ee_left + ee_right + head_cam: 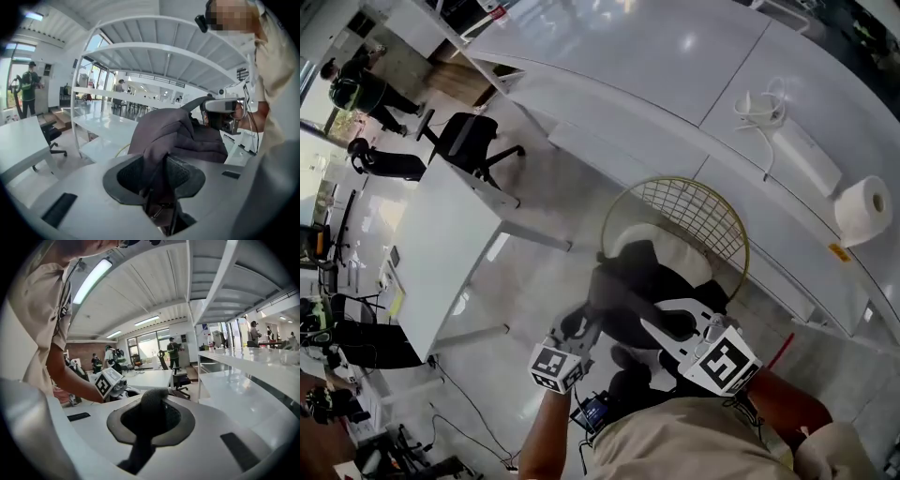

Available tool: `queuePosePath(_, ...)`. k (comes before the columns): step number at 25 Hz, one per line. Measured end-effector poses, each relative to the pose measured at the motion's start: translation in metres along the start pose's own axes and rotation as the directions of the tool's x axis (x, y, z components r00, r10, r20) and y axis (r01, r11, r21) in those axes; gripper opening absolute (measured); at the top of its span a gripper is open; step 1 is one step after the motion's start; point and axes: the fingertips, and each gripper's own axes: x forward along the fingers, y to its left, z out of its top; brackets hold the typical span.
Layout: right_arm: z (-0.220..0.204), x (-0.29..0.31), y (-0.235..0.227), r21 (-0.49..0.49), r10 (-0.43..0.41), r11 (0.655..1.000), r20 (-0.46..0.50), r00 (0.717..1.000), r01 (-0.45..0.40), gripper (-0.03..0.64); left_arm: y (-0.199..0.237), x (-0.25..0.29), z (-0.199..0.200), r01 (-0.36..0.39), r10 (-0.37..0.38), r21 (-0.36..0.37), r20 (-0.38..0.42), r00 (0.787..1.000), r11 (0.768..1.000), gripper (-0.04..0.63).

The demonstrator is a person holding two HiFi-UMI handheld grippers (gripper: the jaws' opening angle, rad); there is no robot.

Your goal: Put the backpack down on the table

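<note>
I hold a dark grey backpack (pixel 630 281) up in the air between both grippers, above the floor and in front of a gold wire basket. My left gripper (pixel 587 323) is shut on a fold of the backpack's grey fabric (pixel 176 133), which bunches up out of the jaws. My right gripper (pixel 667 330) is shut on a dark mesh strap (pixel 151 404) that runs down between its pads. The left gripper view shows the right gripper (pixel 226 106) just beyond the bag. The long white table (pixel 628 66) lies past the basket, higher in the head view.
The gold wire basket (pixel 694 211) stands between me and the table. A white cable and power strip (pixel 764 111) and a paper roll (pixel 862 208) lie on the table's right part. A second white table (pixel 441 253) and an office chair (pixel 469 141) are to the left.
</note>
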Motion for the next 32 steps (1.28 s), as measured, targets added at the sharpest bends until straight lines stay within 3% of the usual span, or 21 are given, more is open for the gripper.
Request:
queuePosePath(10,0.115,0.069,0.07,-0.087,0.108,0.991,0.049,0.993,-0.104,0.037,0.057,-0.141,0.059,-0.169,0.158,0.086,0.125,0.979,0.982,0.124)
queuePosePath(24,0.223,0.241,0.201,-0.151,0.256,0.958,0.064,0.965,-0.244,0.035,0.186,-0.346,0.06,-0.331,0.315,0.067,0.182,0.932,0.941,0.12)
queuePosePath(32,0.274,0.34,0.246,-0.193,0.373,0.915,0.065,0.925,-0.355,0.035,0.265,-0.43,0.064,-0.459,0.443,0.047,0.186,0.877,0.887,0.118)
